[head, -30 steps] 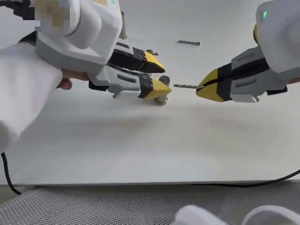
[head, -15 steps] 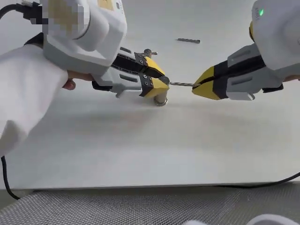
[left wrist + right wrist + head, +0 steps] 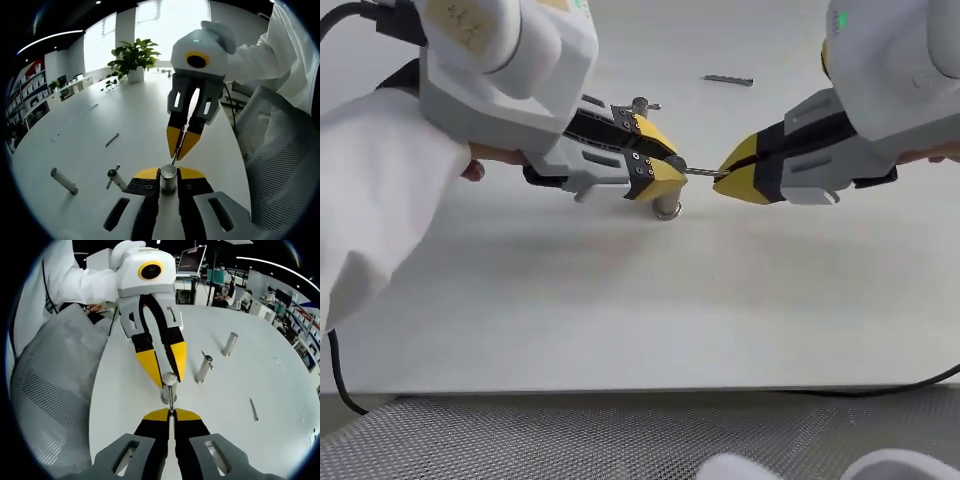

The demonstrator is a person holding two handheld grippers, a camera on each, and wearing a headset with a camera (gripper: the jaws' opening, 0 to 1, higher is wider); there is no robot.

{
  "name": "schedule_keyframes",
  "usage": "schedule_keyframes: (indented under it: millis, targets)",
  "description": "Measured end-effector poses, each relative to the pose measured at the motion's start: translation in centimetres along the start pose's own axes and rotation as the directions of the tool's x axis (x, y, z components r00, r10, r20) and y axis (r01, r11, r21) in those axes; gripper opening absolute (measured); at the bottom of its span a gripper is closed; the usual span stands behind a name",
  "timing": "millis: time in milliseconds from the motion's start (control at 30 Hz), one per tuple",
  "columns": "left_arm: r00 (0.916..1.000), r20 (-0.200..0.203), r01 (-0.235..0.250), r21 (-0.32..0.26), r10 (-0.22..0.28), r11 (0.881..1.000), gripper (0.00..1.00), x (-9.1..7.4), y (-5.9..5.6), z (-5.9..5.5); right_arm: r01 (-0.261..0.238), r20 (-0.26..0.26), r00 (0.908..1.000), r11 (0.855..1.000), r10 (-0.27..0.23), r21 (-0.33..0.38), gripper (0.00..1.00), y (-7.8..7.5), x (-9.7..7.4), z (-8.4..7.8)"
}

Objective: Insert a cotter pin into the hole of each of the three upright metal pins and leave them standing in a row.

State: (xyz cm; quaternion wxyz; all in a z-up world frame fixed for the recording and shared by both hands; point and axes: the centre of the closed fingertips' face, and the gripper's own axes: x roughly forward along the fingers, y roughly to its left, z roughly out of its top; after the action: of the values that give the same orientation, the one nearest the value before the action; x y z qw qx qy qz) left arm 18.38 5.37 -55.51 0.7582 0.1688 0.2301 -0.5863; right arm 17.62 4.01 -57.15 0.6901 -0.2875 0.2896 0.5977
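Clamps the upright metal pin (image 3: pixel 667 207) in the left gripper (image 3: pixel 668 168) mid-frame in the head view, jaws pressed onto its sides just below the head. Pinches a cotter pin (image 3: pixel 701 172) level in the right gripper (image 3: pixel 723 182), jaws tight on its tail end. Against a second ago, brings the two yellow noses much closer: then left a long bare stretch of cotter pin short of the metal pin, now leaves a short stub, tip at the pin's head. Cannot tell tip inside the hole or merely touching. Toward upper centre, has a second metal pin (image 3: pixel 640 104) with its cotter pin fitted, and a loose cotter pin (image 3: pixel 728 80) flat on the white table (image 3: pixel 620 300). Shows, upper right in the right gripper view, a third metal pin (image 3: pixel 230 344) upright.
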Motion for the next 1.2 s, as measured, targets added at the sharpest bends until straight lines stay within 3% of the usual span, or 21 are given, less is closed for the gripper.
schedule_keyframes:
  millis: [233,633,900,967,1067,1100,1200]
  targets:
    - [1.0000,-0.001,0.003,0.002,-0.003,1.000,0.11,-0.3,-0.5,0.3,-0.019,0.004,0.9998,1.000,0.019,-0.011,0.00,0.5,1.0,1.6]
    - [0.9998,-0.003,0.017,0.017,-0.017,1.000,0.11,-0.3,-0.8,0.5,-0.051,-0.046,0.9979,0.993,0.046,-0.108,0.00,0.1,1.0,1.2]
    - [0.9998,0.001,0.020,0.027,-0.020,0.999,0.11,-0.3,-0.9,0.6,-0.051,-0.060,0.9972,0.991,0.043,-0.126,0.00,-0.2,1.3,1.4]
    - [0.9995,0.009,0.031,0.053,-0.032,0.998,0.12,-0.3,-1.0,0.7,-0.037,-0.072,0.9970,0.990,0.027,-0.138,0.09,-0.5,1.2,1.1]
    - [0.9972,0.056,0.048,0.022,-0.049,0.999,0.30,-0.4,-1.0,1.3,-0.016,-0.074,0.9973,0.991,0.006,-0.136,0.27,-0.9,1.0,0.9]
    - [0.9975,0.054,0.045,0.027,-0.046,0.999,0.38,-0.6,-1.0,1.2,-0.010,-0.070,0.9975,0.992,0.001,-0.127,0.27,-1.0,0.8,0.8]
    - [0.9971,0.058,0.048,0.030,-0.050,0.998,0.48,-1.2,-1.1,1.0,-0.009,-0.032,0.9995,0.997,0.006,-0.079,0.25,-0.8,0.4,1.2]
